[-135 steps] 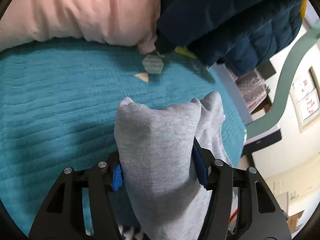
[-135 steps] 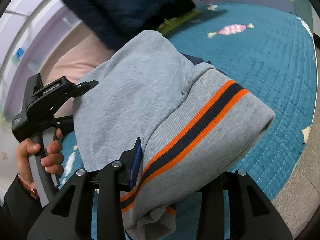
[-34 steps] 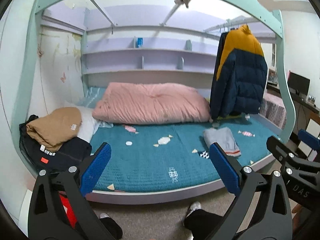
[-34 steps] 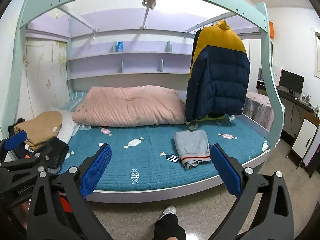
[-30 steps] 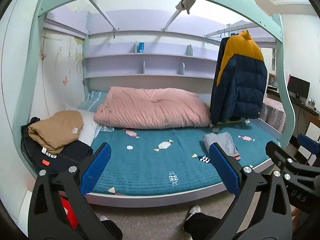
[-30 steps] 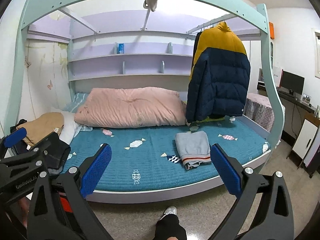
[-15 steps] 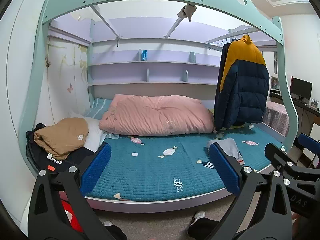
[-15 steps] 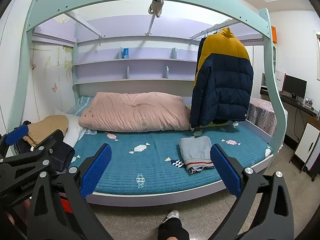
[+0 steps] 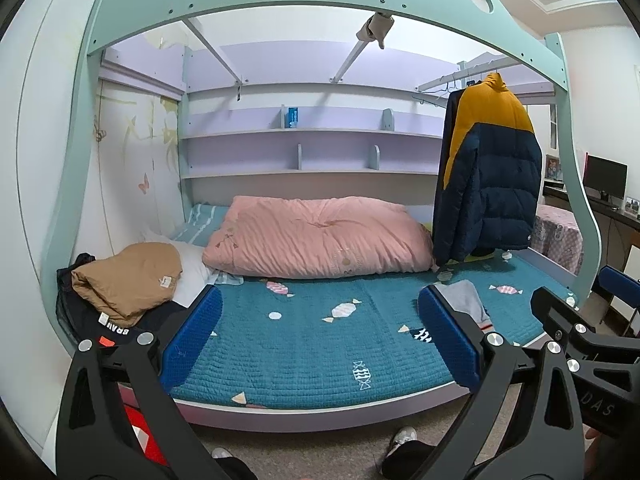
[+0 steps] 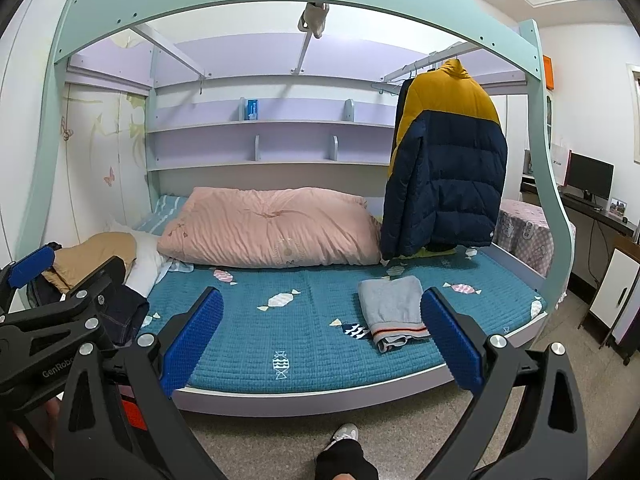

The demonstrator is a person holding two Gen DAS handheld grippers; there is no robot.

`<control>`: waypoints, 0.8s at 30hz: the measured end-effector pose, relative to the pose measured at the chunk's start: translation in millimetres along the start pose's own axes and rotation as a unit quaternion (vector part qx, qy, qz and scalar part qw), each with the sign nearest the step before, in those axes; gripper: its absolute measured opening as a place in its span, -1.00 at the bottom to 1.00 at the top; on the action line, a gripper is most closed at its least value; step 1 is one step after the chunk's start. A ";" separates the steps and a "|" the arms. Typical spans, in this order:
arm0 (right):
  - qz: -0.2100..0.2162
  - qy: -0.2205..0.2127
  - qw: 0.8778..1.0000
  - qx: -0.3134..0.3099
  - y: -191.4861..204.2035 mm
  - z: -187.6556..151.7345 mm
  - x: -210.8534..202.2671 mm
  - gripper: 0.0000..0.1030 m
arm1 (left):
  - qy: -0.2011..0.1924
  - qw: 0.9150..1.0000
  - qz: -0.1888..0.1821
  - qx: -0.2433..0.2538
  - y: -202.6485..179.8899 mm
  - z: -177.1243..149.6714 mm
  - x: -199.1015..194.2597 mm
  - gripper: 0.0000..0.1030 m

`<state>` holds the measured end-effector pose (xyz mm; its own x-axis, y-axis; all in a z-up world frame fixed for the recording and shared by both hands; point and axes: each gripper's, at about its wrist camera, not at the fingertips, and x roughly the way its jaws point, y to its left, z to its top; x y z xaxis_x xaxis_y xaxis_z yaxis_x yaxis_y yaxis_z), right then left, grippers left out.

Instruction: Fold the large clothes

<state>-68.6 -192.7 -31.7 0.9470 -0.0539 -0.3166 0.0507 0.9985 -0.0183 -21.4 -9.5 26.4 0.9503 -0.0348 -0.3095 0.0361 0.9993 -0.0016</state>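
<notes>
My two grippers, the left gripper (image 9: 318, 338) and the right gripper (image 10: 322, 338), are matte black plastic frames with silver screw heads, ribbed blue pads (image 10: 192, 336) inside each finger and white lettering along the side, while below them show my dark trousers and pale shoe (image 10: 345, 434).

folded grey garment (image 9: 464, 300): in your left wrist view the blue pad (image 9: 448, 336) covers most of it, only the top and a corner show
right gripper (image 9: 580, 344): runs off the right edge there, lettering cut to "DAS"
dark clothes pile (image 9: 80, 320): buried under the tan garment (image 9: 128, 280), label only reads "BRAV"
red thing (image 9: 140, 440): behind your left gripper's arm, can't tell what it is
shelf item (image 10: 251, 110): blue, too small to identify
your shoe (image 10: 344, 434): leg cut by the bottom edge
</notes>
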 end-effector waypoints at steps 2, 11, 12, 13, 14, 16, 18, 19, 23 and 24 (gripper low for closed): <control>0.000 0.000 1.000 0.000 -1.7 1.0 0.2 0.86 | 0.000 1.000 -0.001 -0.002 0.2 -0.8 0.2 0.91; -0.003 -0.008 1.000 -0.003 -1.9 3.1 -0.2 0.86 | -0.006 1.000 -0.003 -0.004 -1.9 -0.2 0.3 0.91; -0.003 -0.009 1.000 -0.003 -2.1 4.0 -0.4 0.86 | -0.008 1.000 -0.003 -0.005 -3.2 0.1 -0.6 0.91; -0.003 -0.008 1.000 -0.005 -1.6 4.1 -0.3 0.86 | -0.009 1.000 -0.006 -0.006 -3.5 0.0 -1.5 0.91; -0.004 -0.008 1.000 -0.006 -1.5 3.9 -0.1 0.86 | -0.010 1.000 -0.004 -0.005 -4.8 -0.3 -1.7 0.91; -0.005 -0.008 1.000 -0.006 -1.6 4.4 0.3 0.86 | -0.012 1.000 -0.002 -0.004 -6.1 0.7 -2.5 0.91; -0.005 -0.010 1.000 -0.006 -2.0 4.5 -0.1 0.86 | -0.012 1.000 -0.001 -0.005 -7.7 0.3 -2.5 0.91; -0.005 -0.009 1.000 -0.007 -2.3 4.8 0.8 0.86 | -0.011 1.000 -0.002 -0.005 -6.9 0.7 -2.4 0.91; -0.005 -0.009 1.000 -0.006 -2.1 4.5 0.0 0.86 | -0.013 1.000 -0.001 -0.004 -7.5 0.7 -2.6 0.91; -0.005 -0.010 1.000 -0.006 -2.1 4.4 0.0 0.86 | -0.012 1.000 -0.002 -0.005 -6.1 1.1 -2.3 0.91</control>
<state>-67.3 -194.8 -27.5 0.9525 -0.0630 -0.2980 0.0558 0.9979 -0.0325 -23.5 -15.6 28.1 0.9572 -0.0391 -0.2868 0.0374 0.9992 -0.0116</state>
